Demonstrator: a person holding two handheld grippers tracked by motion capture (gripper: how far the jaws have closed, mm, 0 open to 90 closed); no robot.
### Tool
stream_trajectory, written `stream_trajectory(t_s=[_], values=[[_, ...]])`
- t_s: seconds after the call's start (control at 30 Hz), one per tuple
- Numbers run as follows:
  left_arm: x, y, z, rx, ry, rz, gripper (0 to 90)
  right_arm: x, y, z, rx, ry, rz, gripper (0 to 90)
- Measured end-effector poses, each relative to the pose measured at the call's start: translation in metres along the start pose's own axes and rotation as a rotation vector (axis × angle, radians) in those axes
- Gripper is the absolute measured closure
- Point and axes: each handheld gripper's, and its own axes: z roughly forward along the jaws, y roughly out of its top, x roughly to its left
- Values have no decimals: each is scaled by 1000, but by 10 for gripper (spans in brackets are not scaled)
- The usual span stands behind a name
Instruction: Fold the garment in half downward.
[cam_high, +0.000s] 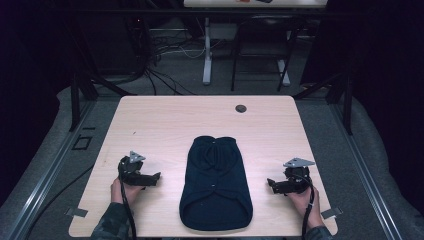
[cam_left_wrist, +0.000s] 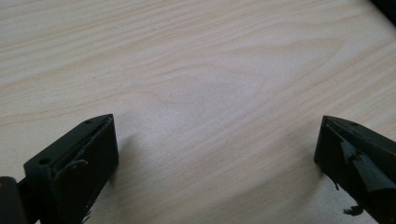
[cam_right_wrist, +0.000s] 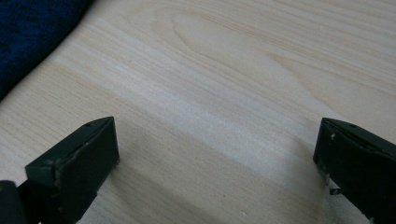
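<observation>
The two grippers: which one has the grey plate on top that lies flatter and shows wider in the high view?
The right gripper. Its grey plate lies wide and nearly flat, while the left gripper carries a smaller-looking plate that stands tilted.

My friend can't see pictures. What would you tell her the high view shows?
A dark blue garment lies flat in the middle of a light wooden table. A person's left gripper and right gripper rest on either side of it, jaws open, not touching it.

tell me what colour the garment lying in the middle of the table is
Dark navy blue garment, plain with no pattern; the high view shows it best.
</observation>
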Motion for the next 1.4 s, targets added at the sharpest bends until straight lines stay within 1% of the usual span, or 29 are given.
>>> stream_trajectory(t_s=[0.13, 0.2, 0.33, 0.4, 0.47, 0.5, 0.57, 0.63, 0.67, 0.7, 0.73, 0.77, 0.8, 0.83, 0.87, 0.9, 0.97, 1.03, 1.1, 1.13, 1.2, 1.23, 1.27, 1.3, 1.33, 1.37, 1.4], values=[[0, 1, -1, 6, -3, 5, 0, 0, 1, 0, 3, -1, 3, 0], [0, 1, -1, 1, 0, 11, 0, 0, 1, 0, 2, -2, 2, 0], [-3, 4, -5, -22, -7, 11, 0, -1, 2, 0, 22, -10, 12, 0], [-4, 6, -7, -35, -25, 8, 0, -3, 3, -1, 23, 10, 19, 0], [-6, 8, -9, -44, -38, 7, 0, -6, 5, -3, 23, 21, 38, 0], [-8, 10, -10, -48, -39, 20, 0, -6, 7, -6, 18, 24, 45, 0], [-10, 11, -10, -43, -45, 27, 0, -6, 9, -8, 9, 28, 44, 0], [-14, 13, -10, -42, -44, 41, 0, -3, 14, -11, 10, 35, 34, 0], [-18, 16, -11, -39, -53, 58, 0, -1, 18, -13, 4, 39, 30, 0], [-18, 16, -11, -39, -53, 58, 0, -1, 18, -13, 4, 39, 30, 0], [-19, 19, -11, -38, -69, 55, 0, 1, 20, -12, 8, 45, 28, 0], [-21, 22, -11, -44, -74, 53, 0, 2, 22, -12, 16, 48, 21, 0], [-22, 25, -12, -52, -77, 58, 0, 3, 26, -12, 19, 49, 14, 0], [-23, 28, -12, -58, -78, 62, 0, 3, 26, -12, 19, 49, 14, 0], [-24, 34, -12, -58, -86, 73, 0, 4, 29, -11, 24, 62, 14, 0], [-24, 34, -12, -58, -86, 73, 0, 4, 29, -11, 24, 62, 14, 0], [-25, 39, -12, -57, -91, 80, 0, 5, 34, -11, 26, 77, 13, 0], [-26, 42, -10, -60, -92, 86, 0, 6, 35, -11, 24, 79, 15, 0], [-27, 45, -8, -48, -102, 91, 0, 7, 39, -11, 36, 82, 0, 1], [-28, 47, -7, -47, -107, 95, 0, 10, 44, -11, 35, 92, -6, 2], [-29, 49, -6, -50, -110, 94, 1, 13, 49, -11, 38, 93, -24, 2], [-29, 51, -6, -53, -112, 95, 1, 13, 49, -11, 38, 93, -24, 2], [-29, 55, -6, -66, -113, 94, 2, 15, 54, -11, 44, 103, -37, 3], [-29, 55, -6, -66, -113, 94, 9, 15, 54, -11, 44, 103, -37, 3], [-29, 57, -7, -93, -100, 100, 9, 17, 56, -10, 40, 104, -40, 3], [-30, 58, -7, -99, -98, 103, 20, 19, 58, -10, 35, 118, -40, 2], [-29, 61, -7, -93, -114, 97, 19, 20, 61, -10, 38, 119, -51, 2]])
